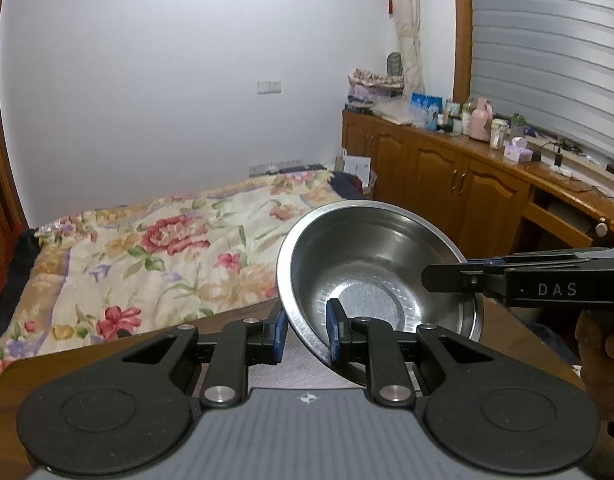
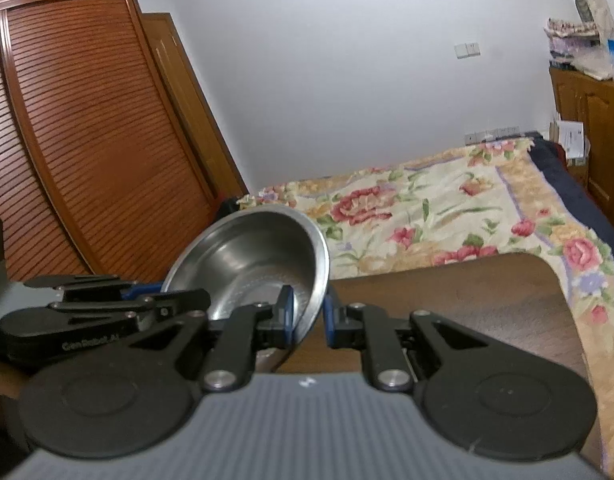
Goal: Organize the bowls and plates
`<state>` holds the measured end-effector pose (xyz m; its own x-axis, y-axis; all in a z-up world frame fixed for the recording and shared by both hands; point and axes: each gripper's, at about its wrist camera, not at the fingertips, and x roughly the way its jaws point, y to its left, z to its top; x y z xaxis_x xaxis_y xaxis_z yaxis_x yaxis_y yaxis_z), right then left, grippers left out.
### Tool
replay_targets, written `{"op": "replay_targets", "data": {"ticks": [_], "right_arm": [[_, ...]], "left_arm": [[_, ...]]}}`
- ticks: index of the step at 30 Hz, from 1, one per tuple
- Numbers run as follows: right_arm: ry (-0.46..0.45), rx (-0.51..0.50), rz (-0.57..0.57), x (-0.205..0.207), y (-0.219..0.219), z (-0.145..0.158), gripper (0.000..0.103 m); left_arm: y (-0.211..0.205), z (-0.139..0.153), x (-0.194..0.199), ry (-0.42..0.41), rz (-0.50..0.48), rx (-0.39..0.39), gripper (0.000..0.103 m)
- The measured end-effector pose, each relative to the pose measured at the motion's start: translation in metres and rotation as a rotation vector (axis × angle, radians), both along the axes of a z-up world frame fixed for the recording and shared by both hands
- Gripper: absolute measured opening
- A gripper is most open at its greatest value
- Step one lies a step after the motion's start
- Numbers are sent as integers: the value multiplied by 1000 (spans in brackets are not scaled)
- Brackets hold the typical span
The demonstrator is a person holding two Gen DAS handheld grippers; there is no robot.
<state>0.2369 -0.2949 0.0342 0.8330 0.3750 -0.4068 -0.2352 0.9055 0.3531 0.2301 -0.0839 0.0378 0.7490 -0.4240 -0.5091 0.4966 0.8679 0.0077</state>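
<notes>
I note a plain white wall [image 1: 167, 80] behind a floral-quilted bed [image 1: 147, 256]. Brown wooden cabinets [image 1: 439, 176] stand right; a louvred wooden wardrobe [image 2: 79, 140] left.

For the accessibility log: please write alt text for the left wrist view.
A steel bowl, tilted above a brown table, is pinched at opposite rims by the left gripper and the right gripper. A floral bedspread and wooden cabinets lie behind.

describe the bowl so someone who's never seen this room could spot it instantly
Start at the bed with the floral blanket; at its foot stands a dark wooden table. Over the table's edge, a stainless steel bowl is held tilted, with the left gripper and right gripper each straddling opposite sides of its rim. It is the only shiny metal dish in view.
</notes>
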Motion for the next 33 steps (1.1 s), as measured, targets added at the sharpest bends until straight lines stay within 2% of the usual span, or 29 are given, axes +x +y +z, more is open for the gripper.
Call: {"op": "replay_targets", "data": {"ticks": [16, 33], "right_arm": [[-95, -24, 4, -44, 5, 37, 17], [-64, -23, 37, -81, 14, 22, 17]], "left_arm": [[14, 39, -60, -95, -8, -22, 22], [29, 22, -117, -82, -31, -5, 24]]}}
